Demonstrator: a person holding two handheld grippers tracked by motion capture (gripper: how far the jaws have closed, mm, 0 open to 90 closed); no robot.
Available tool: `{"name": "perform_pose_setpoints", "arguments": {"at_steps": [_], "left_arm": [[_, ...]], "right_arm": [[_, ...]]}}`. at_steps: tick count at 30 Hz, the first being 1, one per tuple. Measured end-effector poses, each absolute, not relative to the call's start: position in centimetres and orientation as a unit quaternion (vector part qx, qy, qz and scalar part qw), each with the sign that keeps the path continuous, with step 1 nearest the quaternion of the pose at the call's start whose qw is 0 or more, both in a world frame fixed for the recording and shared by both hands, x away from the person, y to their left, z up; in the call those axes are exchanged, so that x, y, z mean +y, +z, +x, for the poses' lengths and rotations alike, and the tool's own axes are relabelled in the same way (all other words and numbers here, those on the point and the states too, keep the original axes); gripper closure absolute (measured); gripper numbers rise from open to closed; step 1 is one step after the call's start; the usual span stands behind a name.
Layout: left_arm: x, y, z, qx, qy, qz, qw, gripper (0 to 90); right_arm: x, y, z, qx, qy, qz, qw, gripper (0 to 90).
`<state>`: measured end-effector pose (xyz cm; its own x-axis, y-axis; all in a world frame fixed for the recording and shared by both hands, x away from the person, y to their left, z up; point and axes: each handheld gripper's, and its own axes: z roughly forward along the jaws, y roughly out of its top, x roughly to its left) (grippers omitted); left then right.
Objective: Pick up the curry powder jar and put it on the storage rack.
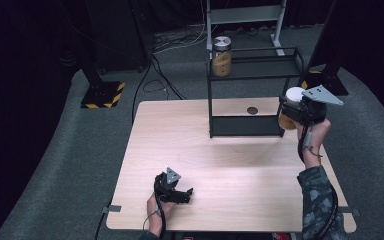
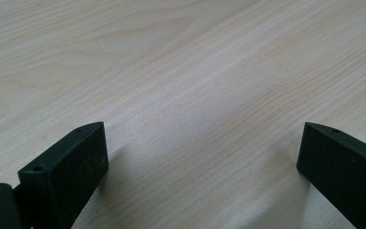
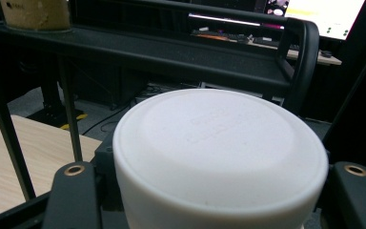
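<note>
High view showed the right gripper [image 1: 300, 114] clamping a white-lidded jar [image 1: 291, 102] beside the black shelf [image 1: 252, 75], not yet placed; the left gripper [image 1: 182, 194] rested wide apart.

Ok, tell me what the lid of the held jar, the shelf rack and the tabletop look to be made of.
Lid: matte white plastic, probably, given faint moulded lettering on top.
Shelf rack: thin black bars with a dull finish, likely painted metal.
Tabletop: pale wood grain, smooth; solid wood or laminate can't be told.
</note>
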<state>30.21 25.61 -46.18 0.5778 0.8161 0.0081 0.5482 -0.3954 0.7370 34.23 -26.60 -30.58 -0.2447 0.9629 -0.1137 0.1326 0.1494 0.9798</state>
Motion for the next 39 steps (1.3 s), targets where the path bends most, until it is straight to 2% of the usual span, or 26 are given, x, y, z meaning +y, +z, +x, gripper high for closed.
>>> {"name": "perform_pose_setpoints", "arguments": {"at_steps": [39], "left_arm": [[25.6,-46.2,30.1,0.417,0.189,0.814,0.357,2.5]], "right_arm": [[-26.5,-24.0,36.6,0.633,0.475,0.423,0.441,32.9]]}}
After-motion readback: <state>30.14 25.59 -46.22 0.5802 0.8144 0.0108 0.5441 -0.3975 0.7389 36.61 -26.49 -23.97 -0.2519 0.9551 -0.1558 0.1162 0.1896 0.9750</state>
